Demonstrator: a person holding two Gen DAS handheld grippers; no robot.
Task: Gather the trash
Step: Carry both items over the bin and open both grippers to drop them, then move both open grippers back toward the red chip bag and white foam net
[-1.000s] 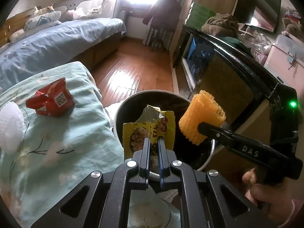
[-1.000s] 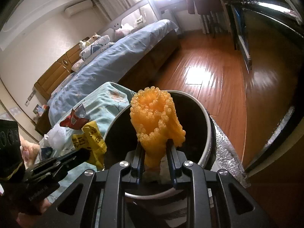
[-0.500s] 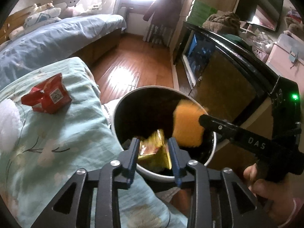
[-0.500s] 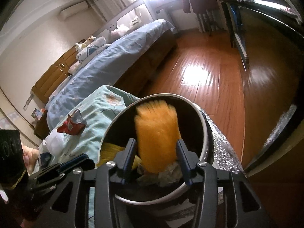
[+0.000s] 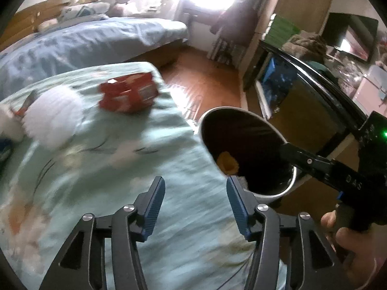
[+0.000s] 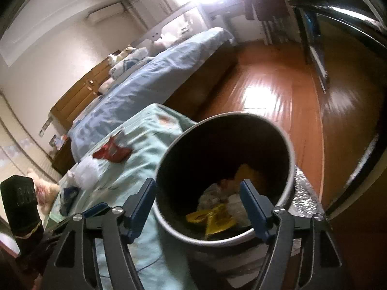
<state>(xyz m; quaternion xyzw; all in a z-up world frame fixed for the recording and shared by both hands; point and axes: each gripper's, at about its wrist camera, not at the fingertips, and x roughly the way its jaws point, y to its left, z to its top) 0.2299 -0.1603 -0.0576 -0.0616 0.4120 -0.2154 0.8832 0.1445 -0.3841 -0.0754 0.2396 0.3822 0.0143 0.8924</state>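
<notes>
Bedroom, green bedspread (image 5: pixel 101 181) | my left gripper (image 5: pixel 195 203), right gripper (image 6: pixel 198 200) just opened, empty | red wrapper (image 5: pixel 128 94) ahead-left: light, crinkly, pinch its edge

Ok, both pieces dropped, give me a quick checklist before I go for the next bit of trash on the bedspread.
1. Left gripper empty, jaws just opened: ok.
2. Right gripper empty, jaws just opened: ok.
3. Yellow wrapper and orange piece inside the bin: ok.
4. Red wrapper unobstructed on the bedspread: ok.
5. White wad graspable shape: cannot tell, blurred.
</notes>
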